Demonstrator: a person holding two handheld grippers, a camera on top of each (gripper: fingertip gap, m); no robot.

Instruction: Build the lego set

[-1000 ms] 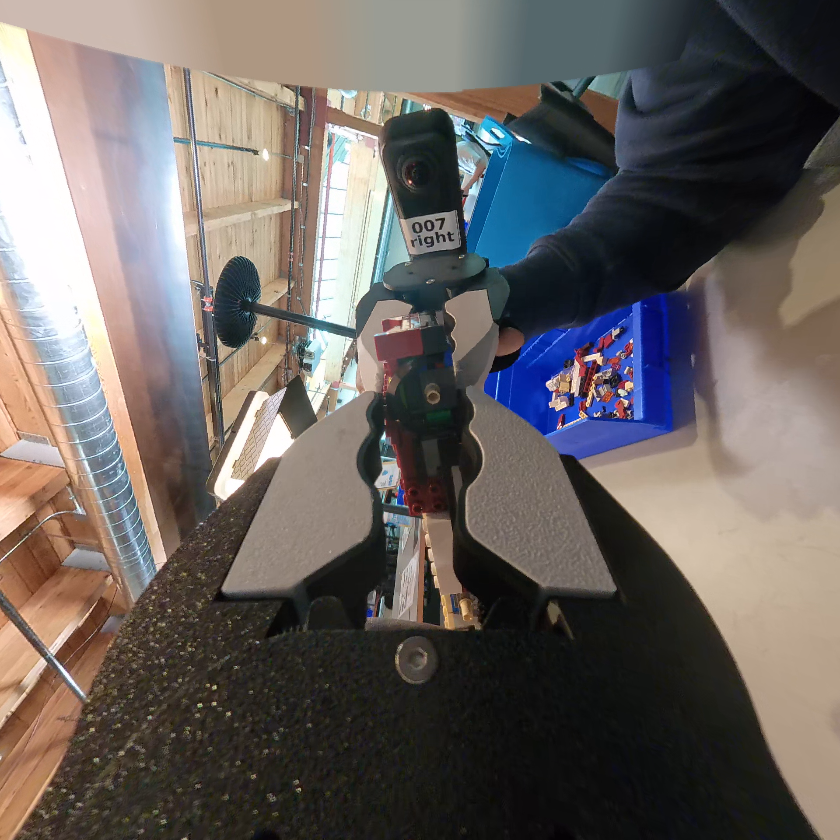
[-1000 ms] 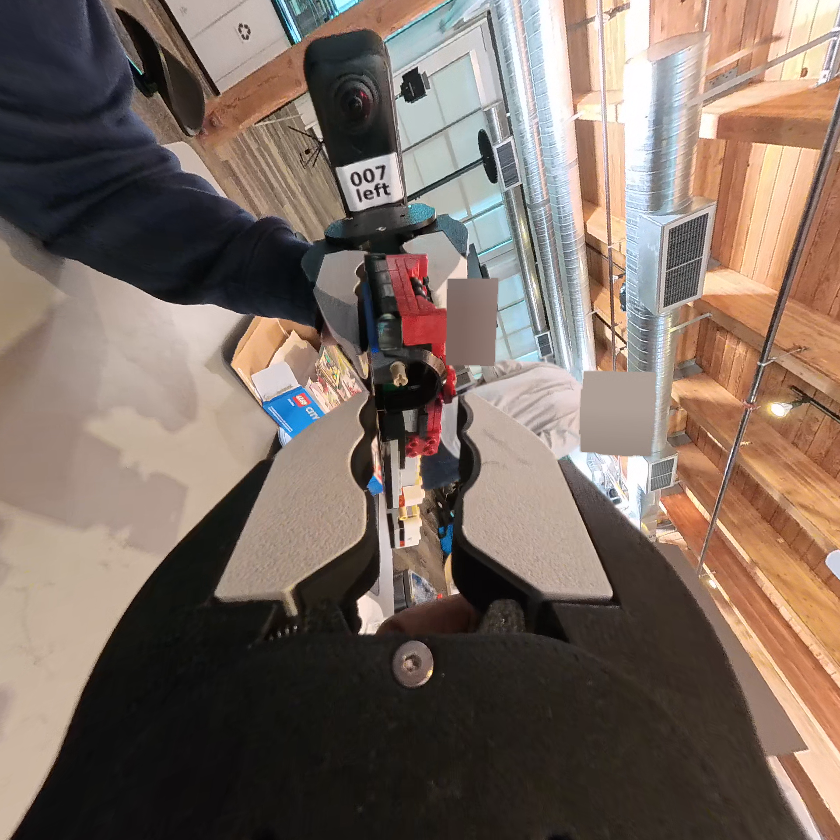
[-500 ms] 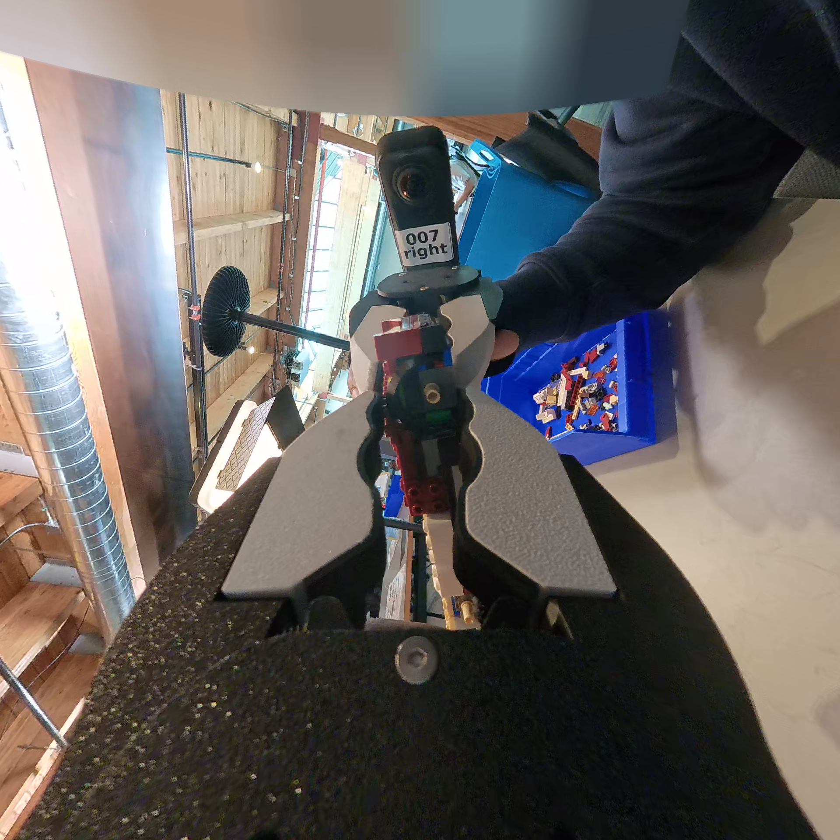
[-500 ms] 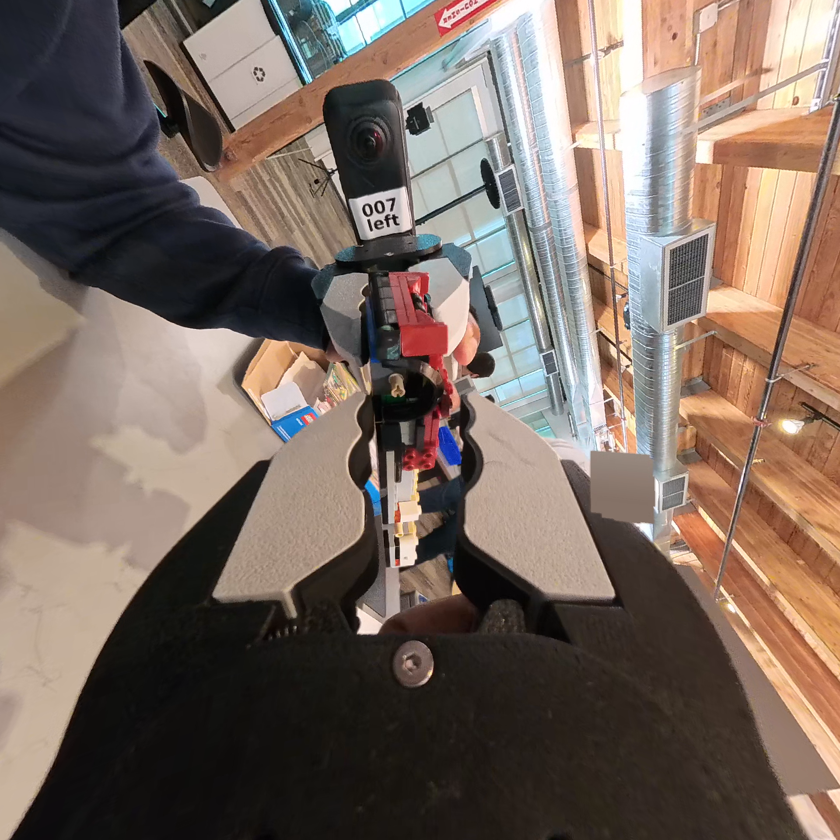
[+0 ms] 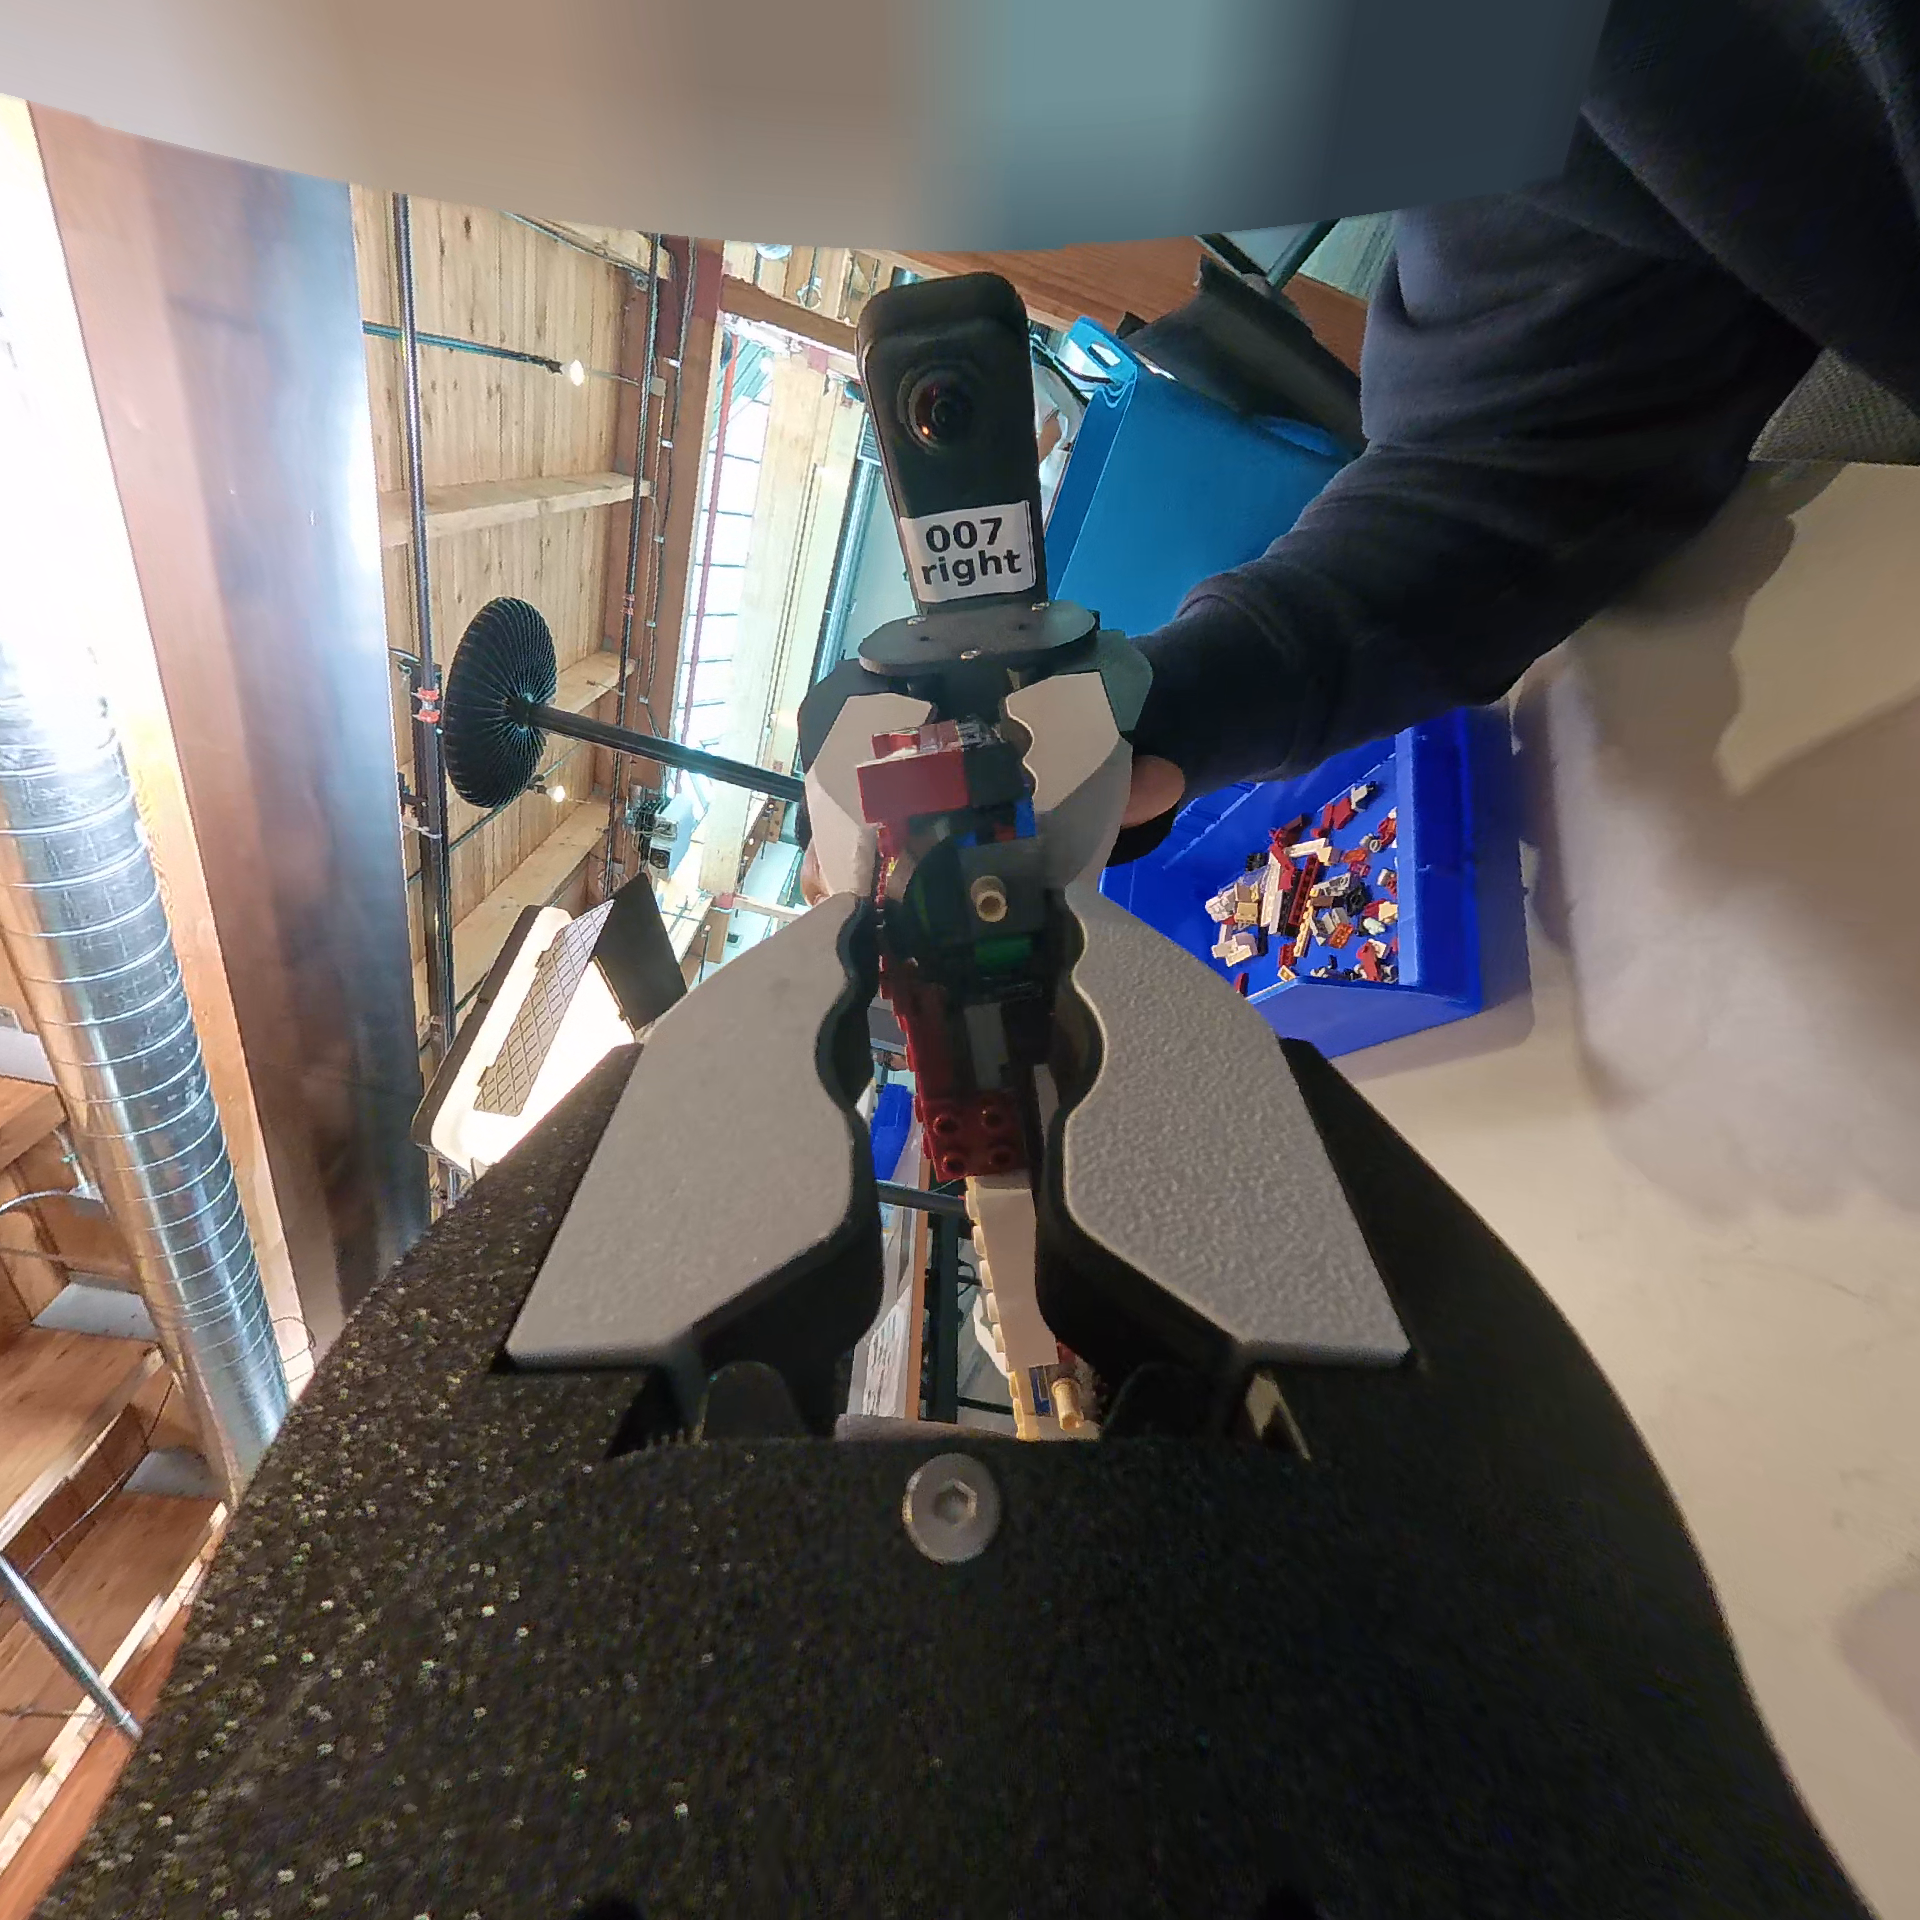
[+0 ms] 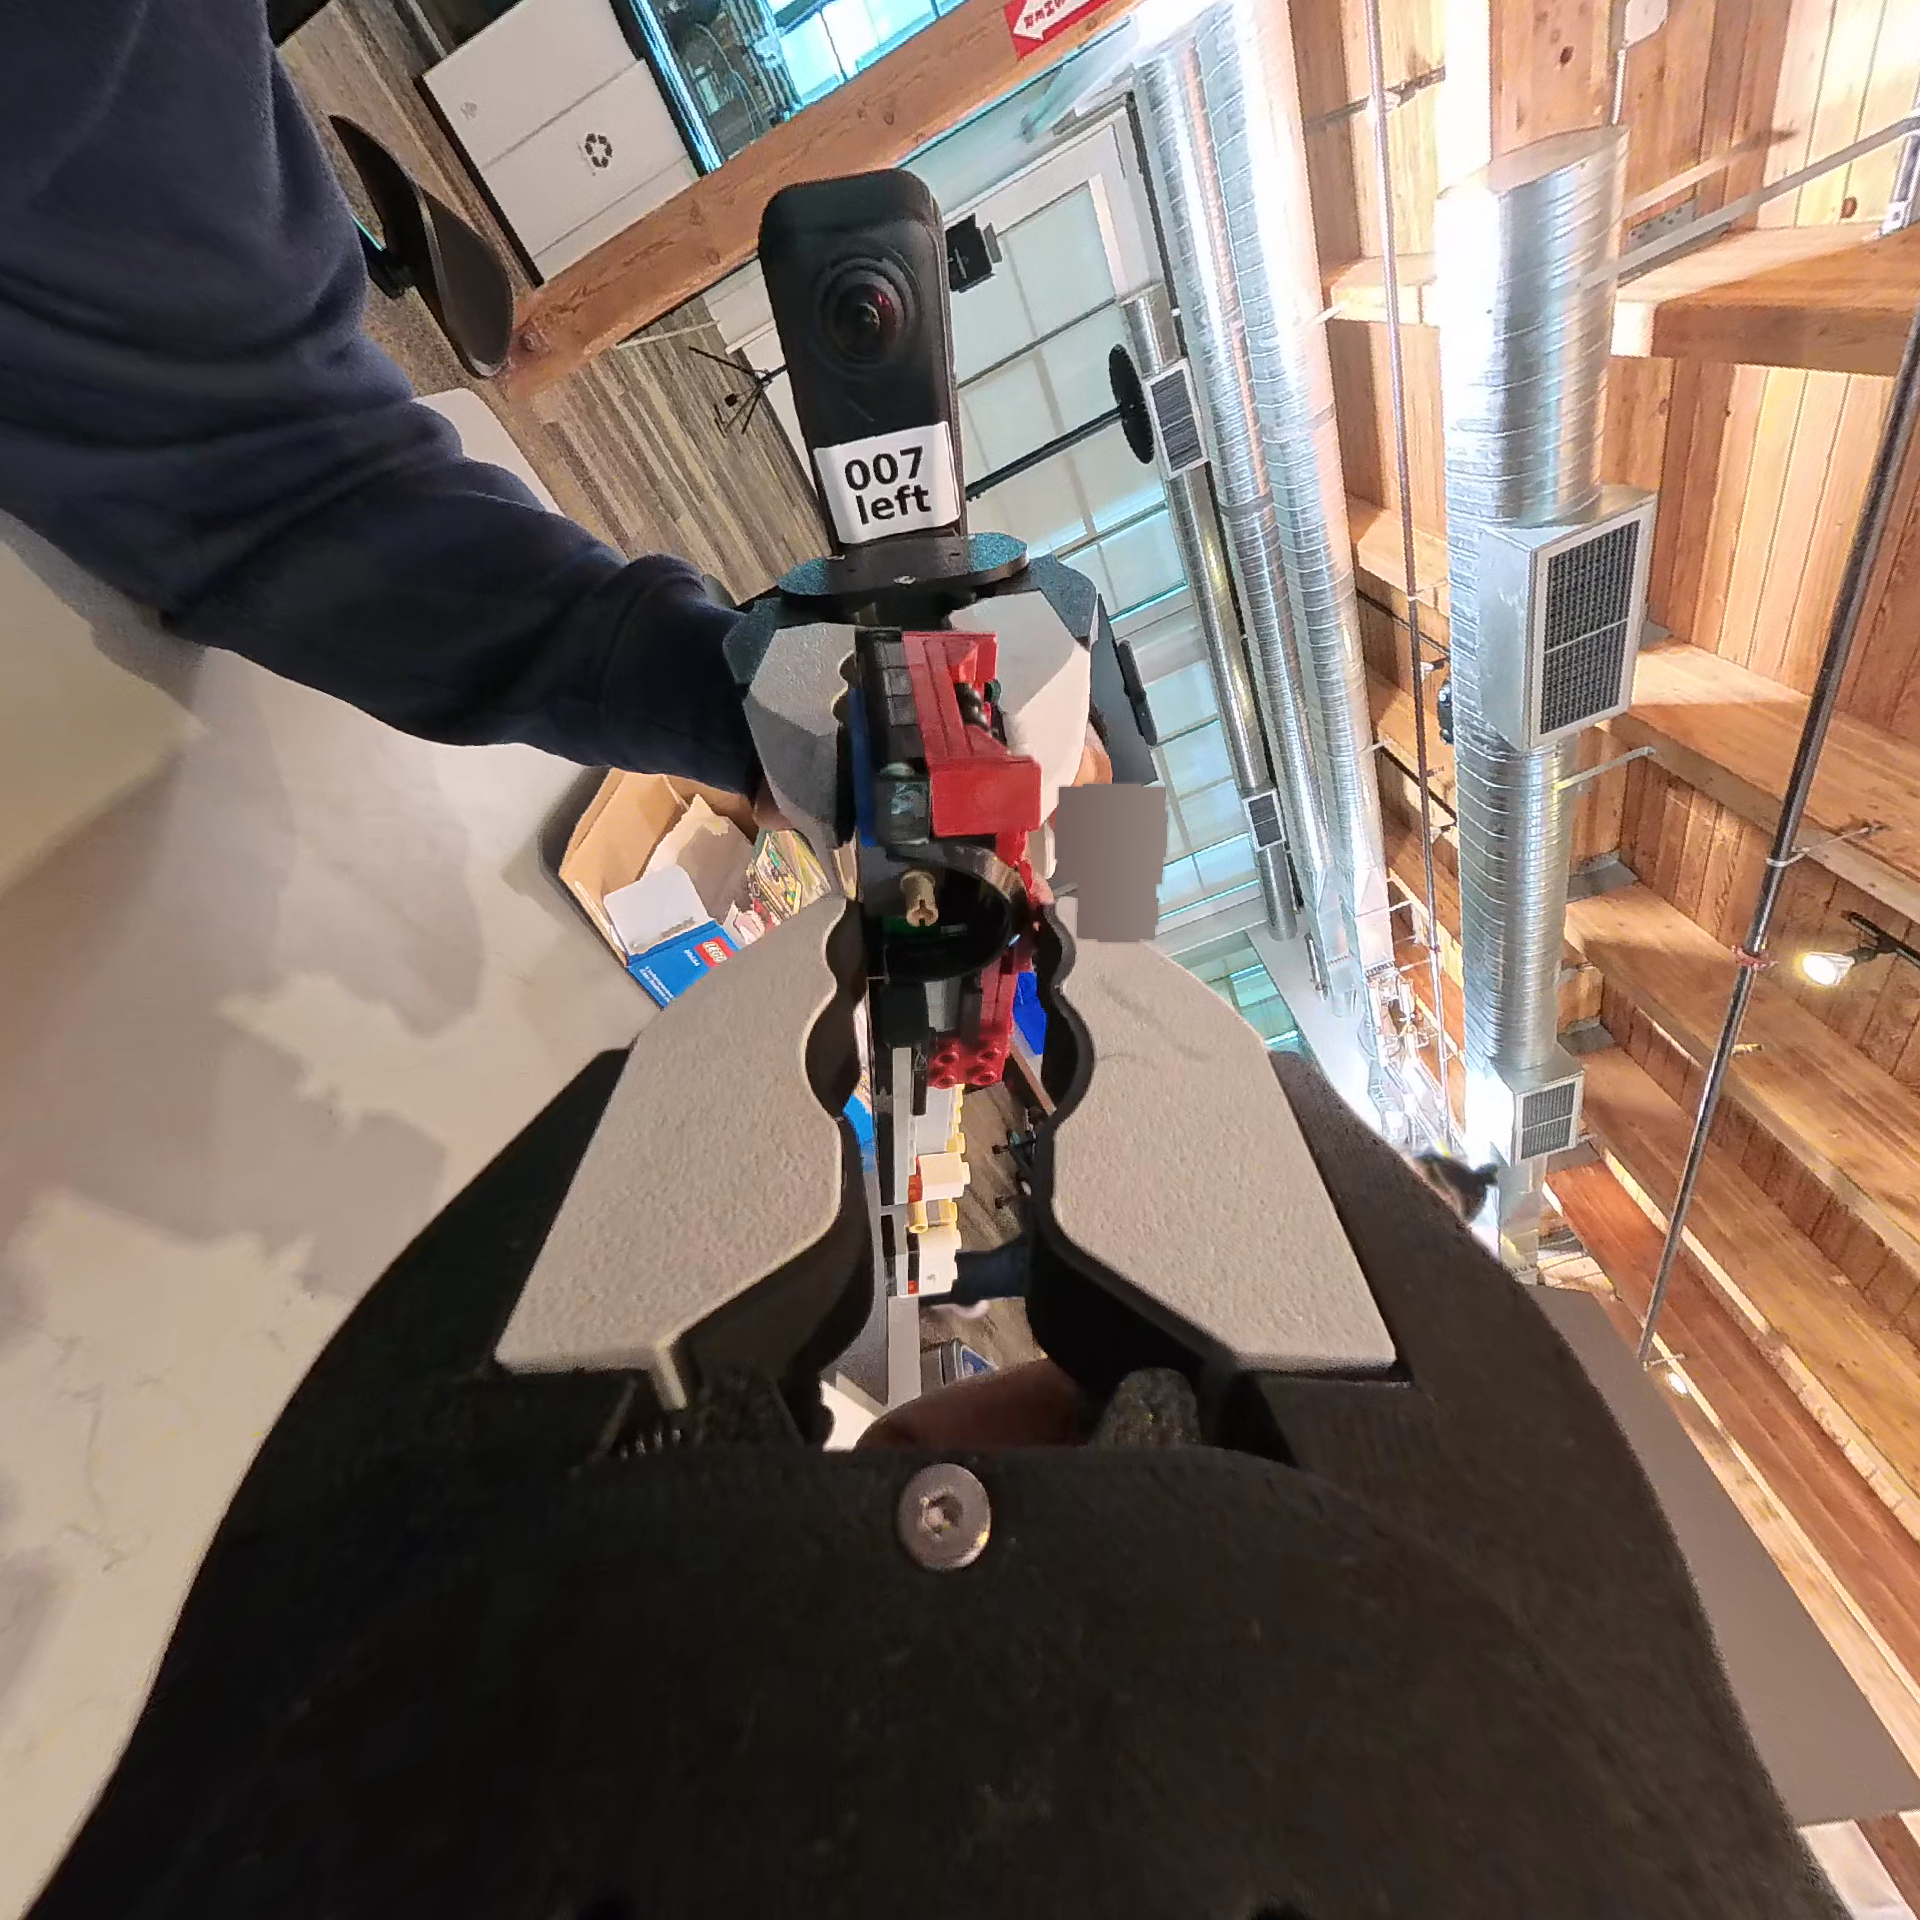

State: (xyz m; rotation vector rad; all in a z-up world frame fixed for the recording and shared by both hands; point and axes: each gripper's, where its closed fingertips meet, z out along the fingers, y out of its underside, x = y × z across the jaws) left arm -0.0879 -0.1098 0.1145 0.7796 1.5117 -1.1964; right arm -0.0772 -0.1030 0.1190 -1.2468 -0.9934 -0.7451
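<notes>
Two handheld grippers, left gripper (image 5: 961, 925) and right gripper (image 6: 940, 930), both clamped on one red-and-black brick model (image 5: 961, 997); one blue bin of loose bricks (image 5: 1444, 997) at right, one cardboard box (image 6: 665, 862), two ribbed metal ducts (image 6: 1507, 727).

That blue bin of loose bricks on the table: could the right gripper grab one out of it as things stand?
Probably not: the right gripper and left gripper are both clamped on the brick model, held off the table, though the blue bin lies open nearby.
</notes>
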